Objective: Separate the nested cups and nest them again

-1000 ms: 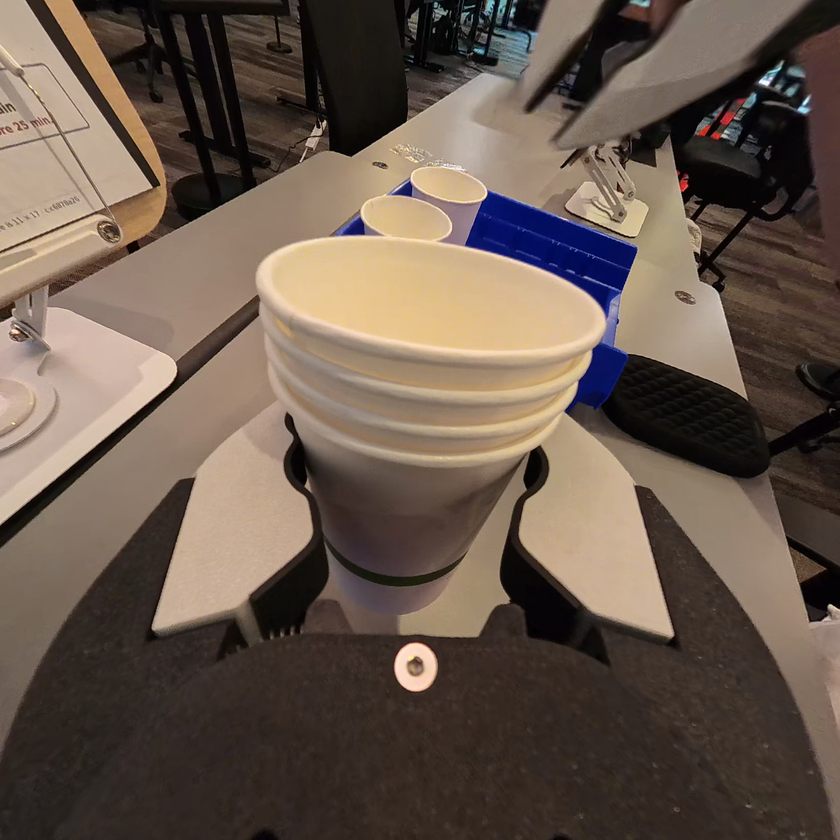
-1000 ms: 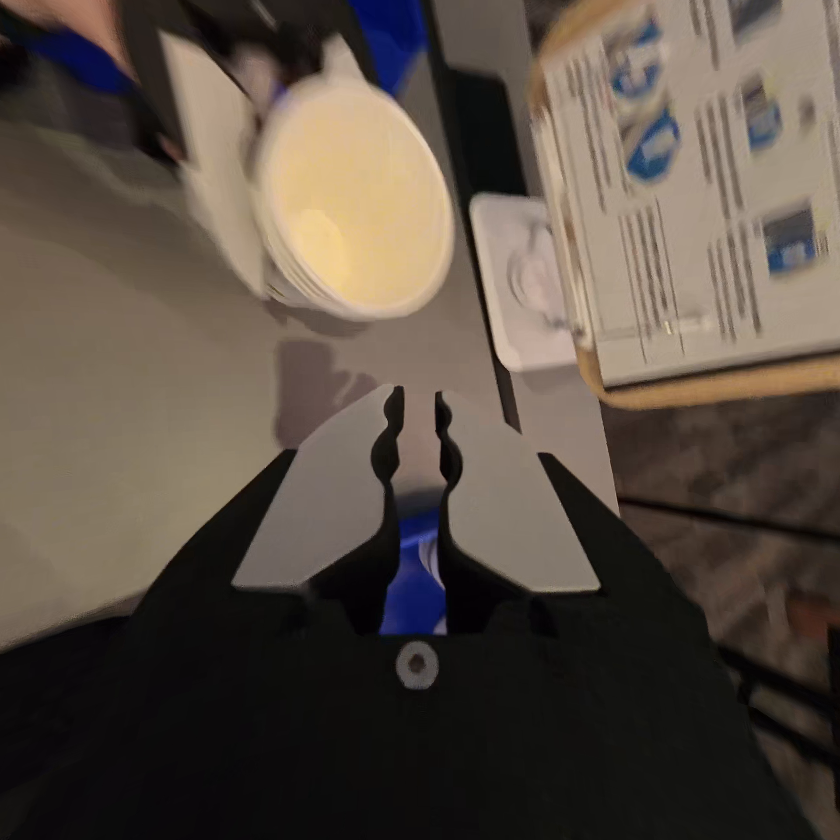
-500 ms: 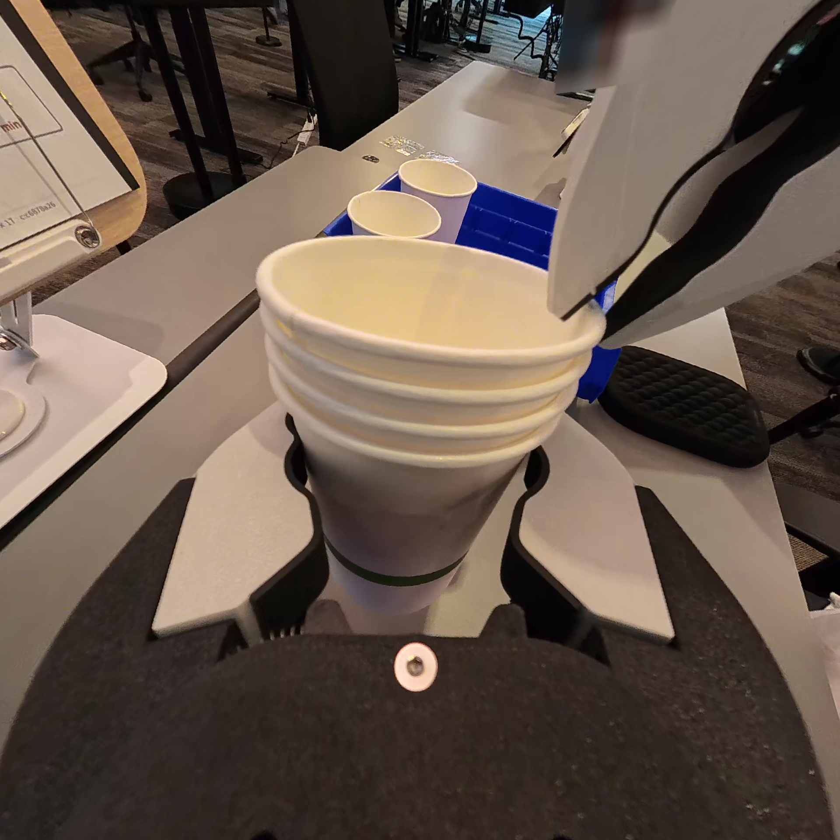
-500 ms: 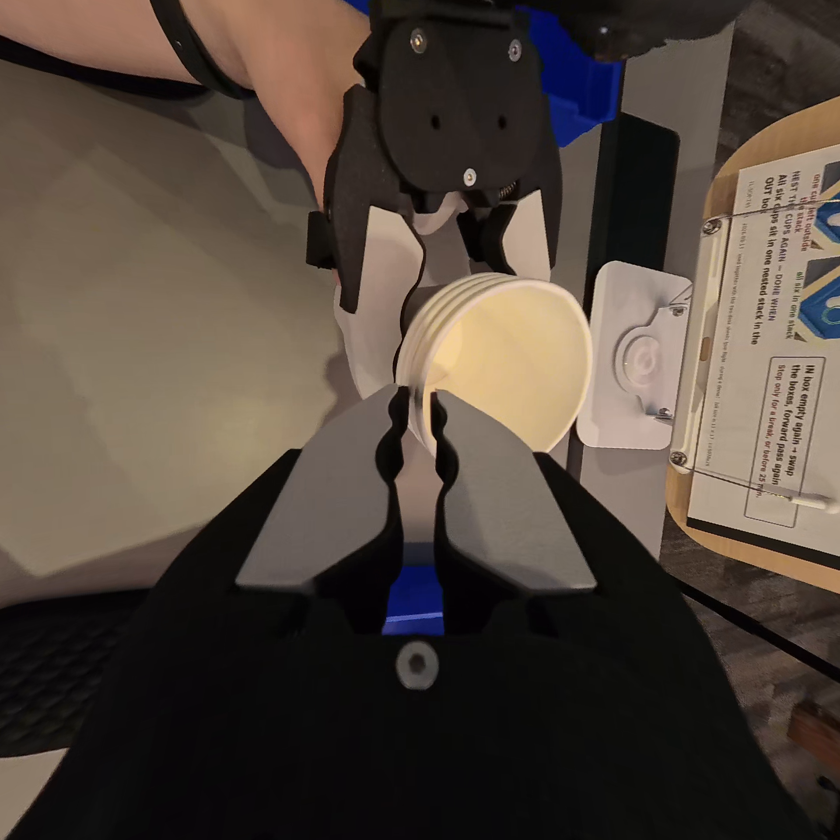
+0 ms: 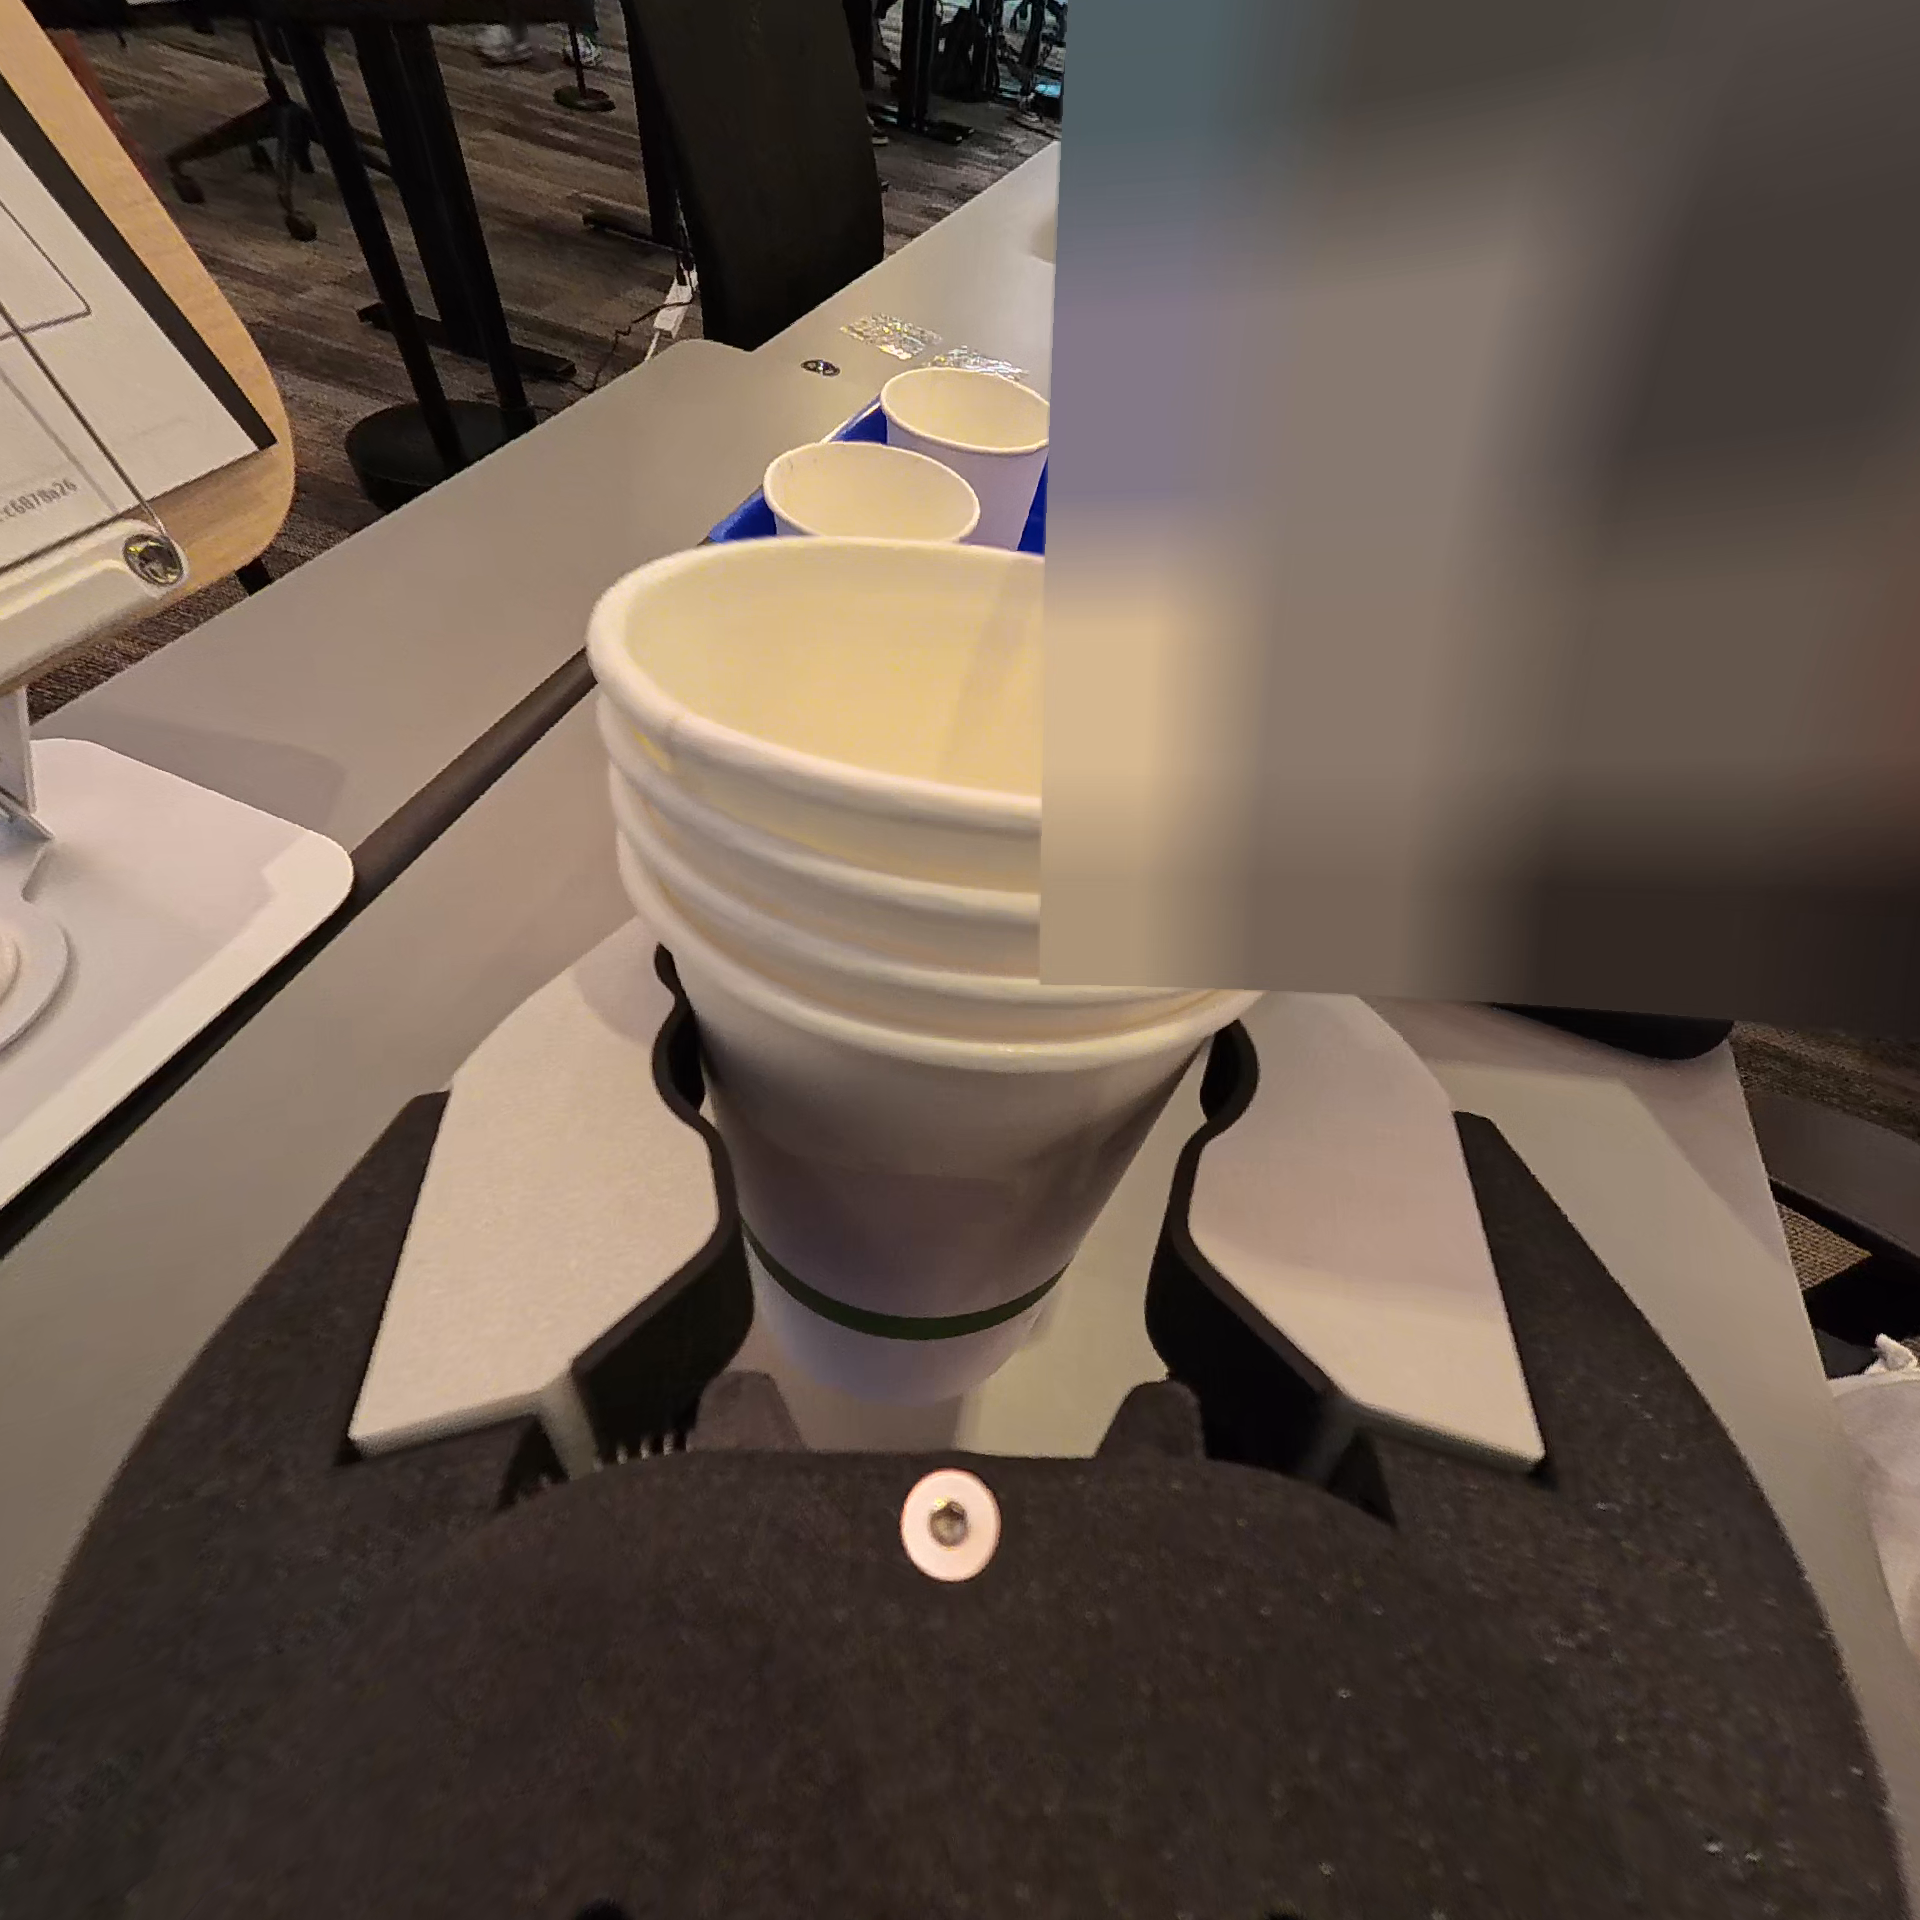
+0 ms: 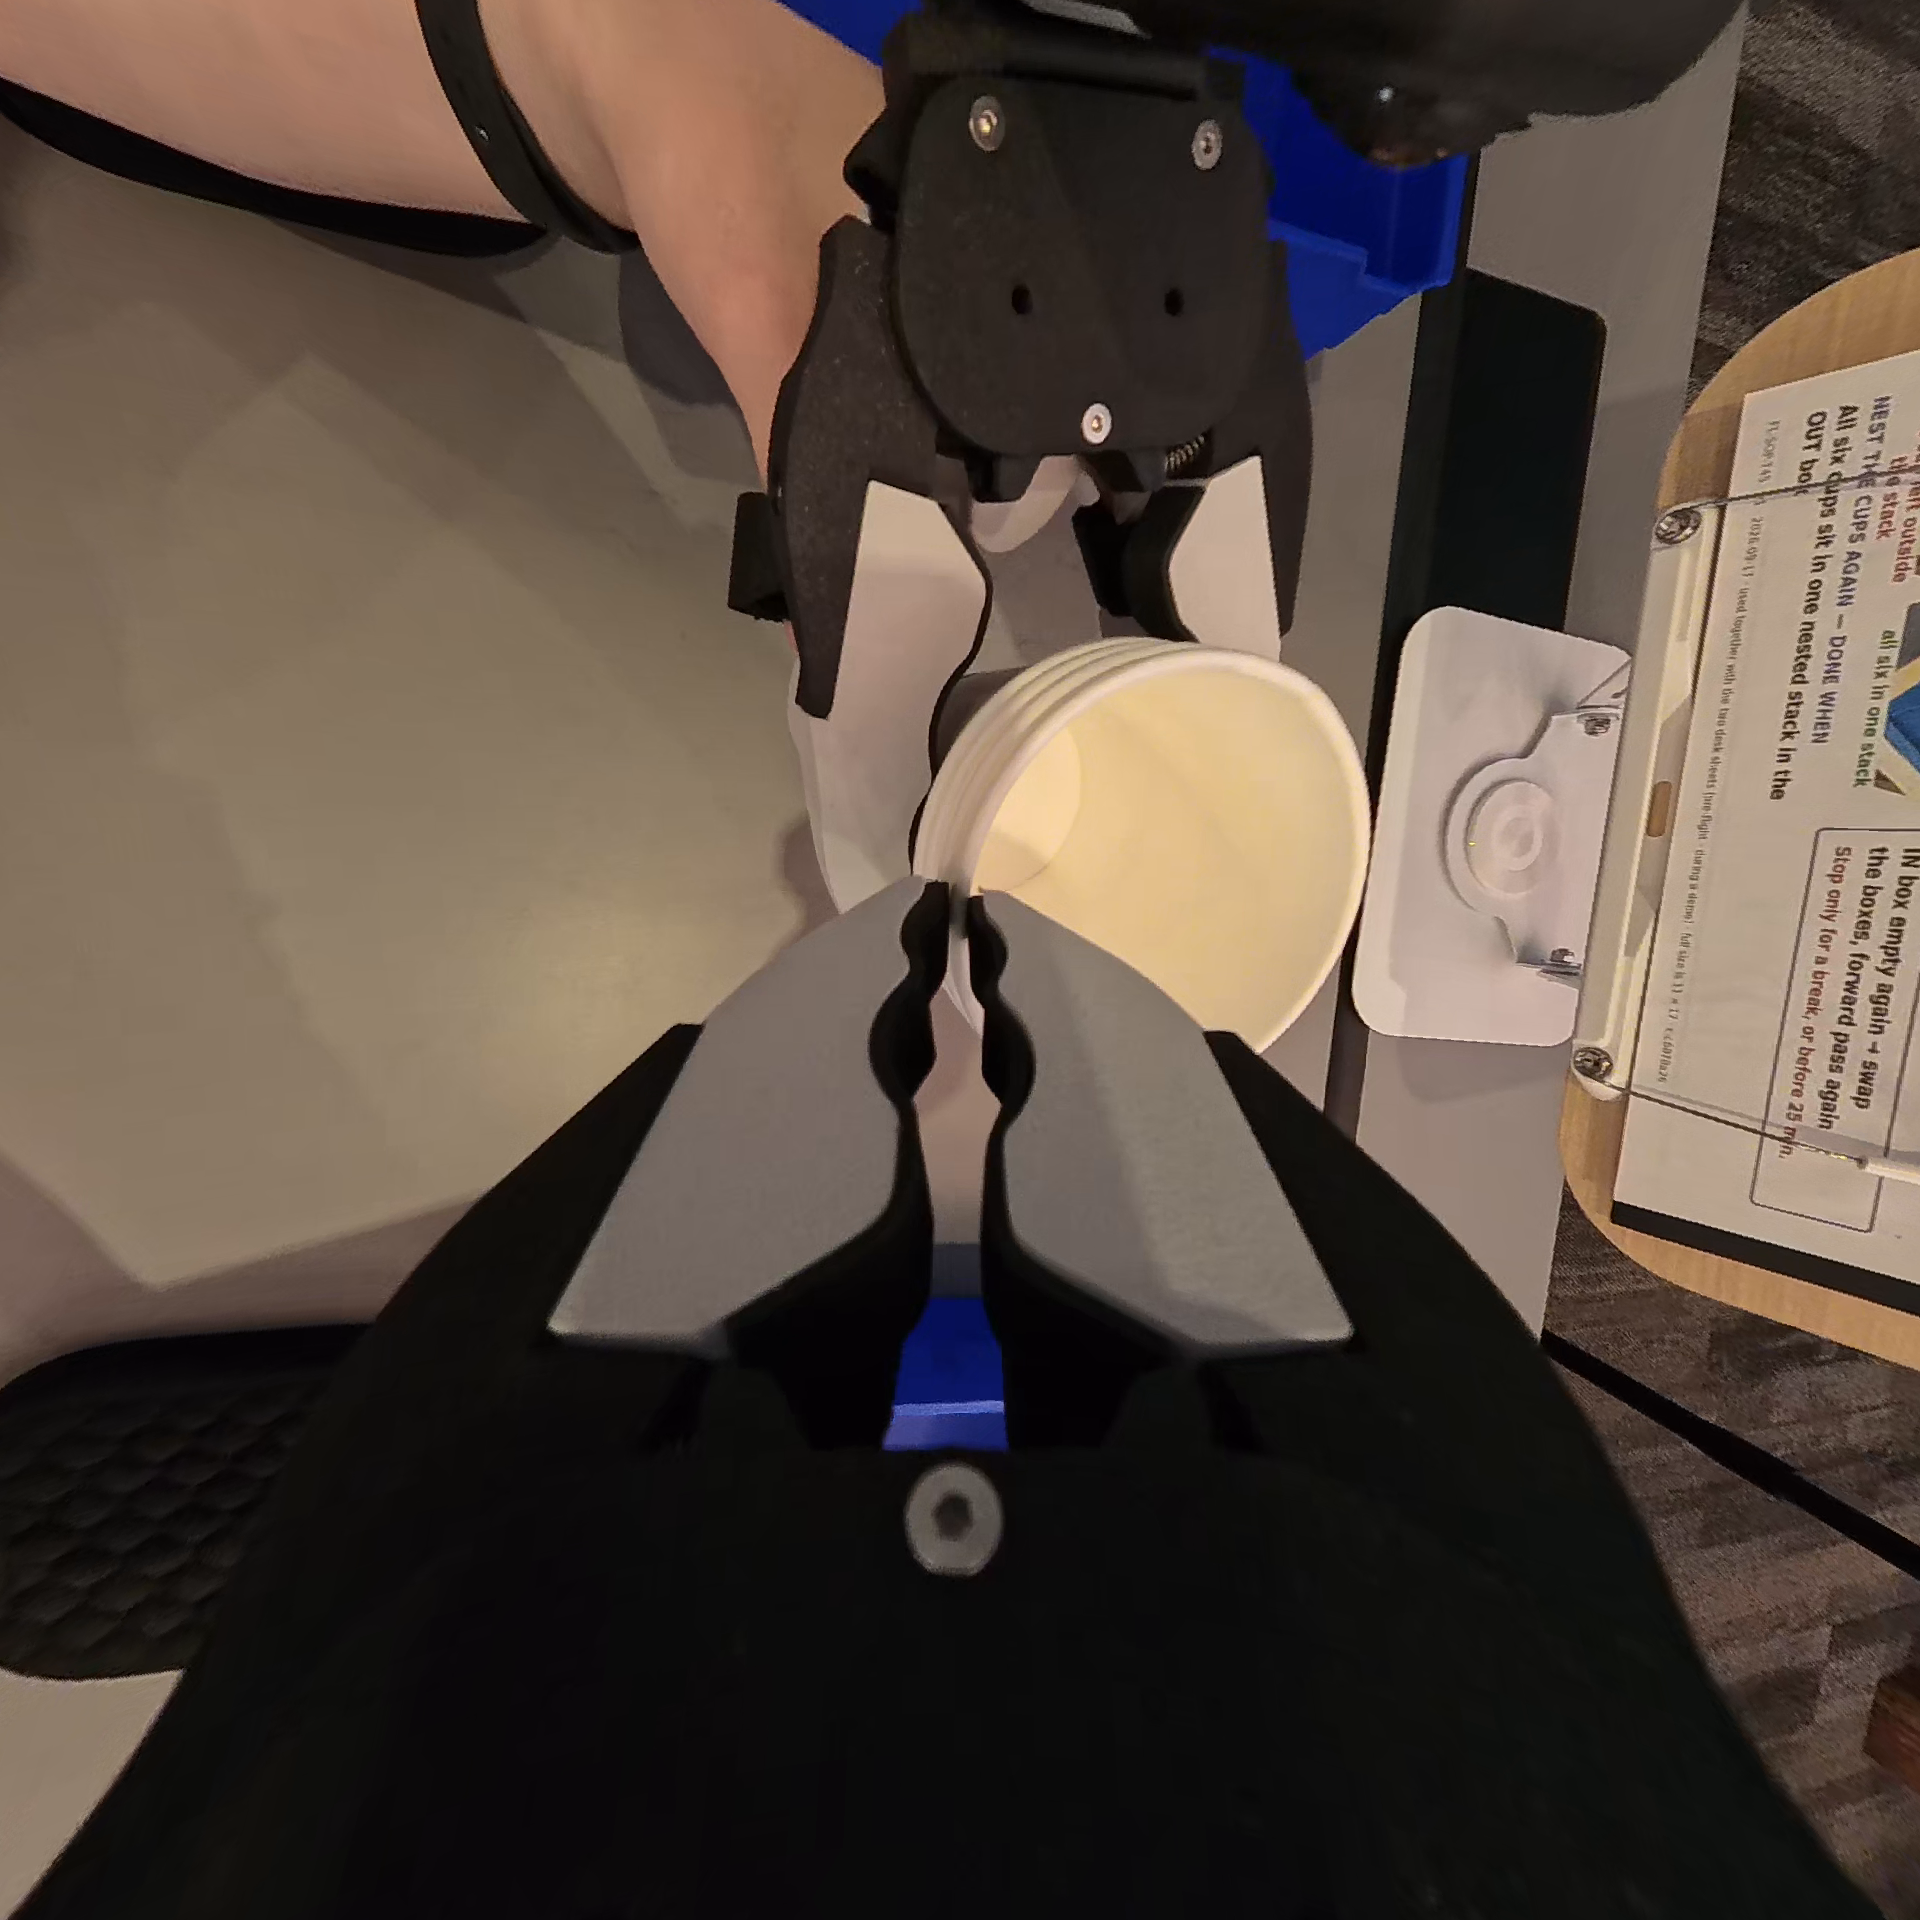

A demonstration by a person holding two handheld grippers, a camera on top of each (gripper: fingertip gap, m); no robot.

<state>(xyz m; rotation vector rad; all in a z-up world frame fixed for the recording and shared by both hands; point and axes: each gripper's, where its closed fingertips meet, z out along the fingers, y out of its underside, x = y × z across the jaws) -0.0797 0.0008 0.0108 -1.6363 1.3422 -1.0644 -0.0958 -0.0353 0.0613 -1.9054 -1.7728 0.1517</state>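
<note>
1. Left gripper [image 5: 940, 1195], black body with pale grey fingers: clamped on the lower wall of the nested stack of four white paper cups [image 5: 831, 914], which it holds clear of the grey desk [image 5: 436, 644], mouth tipped toward the other tool.
2. Right gripper [image 6: 958, 896], same make: fingers narrowed to a thin gap, pinching the near rim of the innermost white paper cup [image 6: 1174, 831], one finger inside the mouth and one outside. How many rims lie in the pinch cannot be told.
3. Two single white paper cups [image 5: 914, 468], upright in a blue plastic bin [image 5: 743, 525] beyond the stack; apparently already separated.
4. White stand base [image 6: 1496, 831] and clear-fronted instruction sheet on a wooden board [image 6: 1766, 779], at the desk edge.
5. Step in hand, as judged: separating, third cup being gripped.
6. Next move calls for: a straight pull along the stack's axis while the left grip holds firm; a thin rim may crease or drag its neighbour out.
</note>
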